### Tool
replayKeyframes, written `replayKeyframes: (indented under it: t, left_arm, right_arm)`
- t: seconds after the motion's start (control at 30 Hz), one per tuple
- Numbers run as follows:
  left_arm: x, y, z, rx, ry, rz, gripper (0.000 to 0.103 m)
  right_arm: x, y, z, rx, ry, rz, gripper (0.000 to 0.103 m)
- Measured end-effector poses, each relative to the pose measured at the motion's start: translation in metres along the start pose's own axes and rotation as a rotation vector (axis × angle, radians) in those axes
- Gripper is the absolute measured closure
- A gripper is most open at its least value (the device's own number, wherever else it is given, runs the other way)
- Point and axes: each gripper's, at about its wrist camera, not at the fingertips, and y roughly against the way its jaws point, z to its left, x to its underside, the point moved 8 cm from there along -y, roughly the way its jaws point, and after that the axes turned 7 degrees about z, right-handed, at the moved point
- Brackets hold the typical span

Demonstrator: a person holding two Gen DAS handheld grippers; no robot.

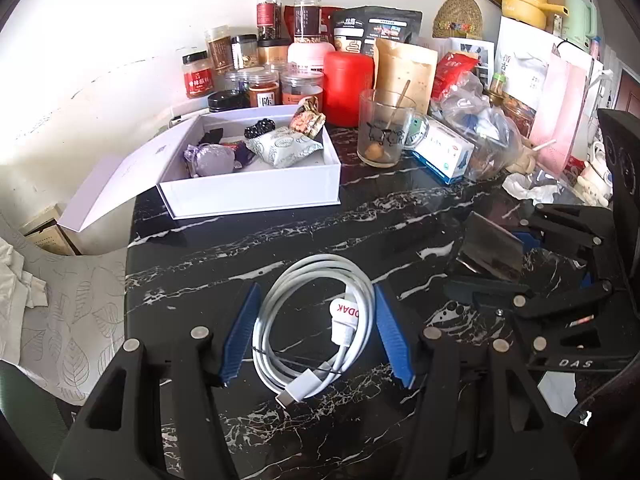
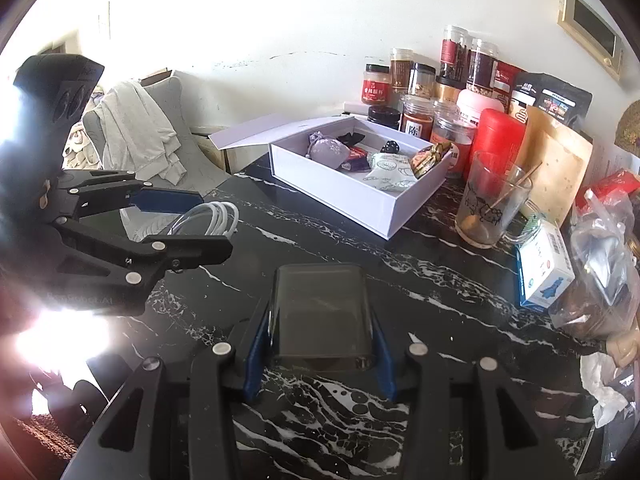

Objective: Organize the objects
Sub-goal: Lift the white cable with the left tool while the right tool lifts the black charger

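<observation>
coiled white cable [image 1: 316, 330] clamped in left tool [image 1: 316, 336], dark flat case [image 2: 322, 316] gripped in right tool [image 2: 320, 344], both over black marble desk [image 1: 360, 216], open white box [image 1: 256, 192] beyond

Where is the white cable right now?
The coiled white cable sits between the left tongs, above the black marble table, in front of the open white box. The right wrist view shows it at the left.

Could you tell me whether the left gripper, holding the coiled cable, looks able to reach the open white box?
Probably yes: the left gripper grips the white cable, and only bare marble tabletop lies between it and the white box.
</observation>
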Motion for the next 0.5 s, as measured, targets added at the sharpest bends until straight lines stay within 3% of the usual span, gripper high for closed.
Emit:
replayKeyframes:
  t: [0.5]
  left_arm:
    - [-0.050,0.021,0.021,-0.033,0.027,-0.036,0.047]
  right_arm:
    - [-0.046,0.015,-0.001,-0.025,0.058,-0.060,0.058]
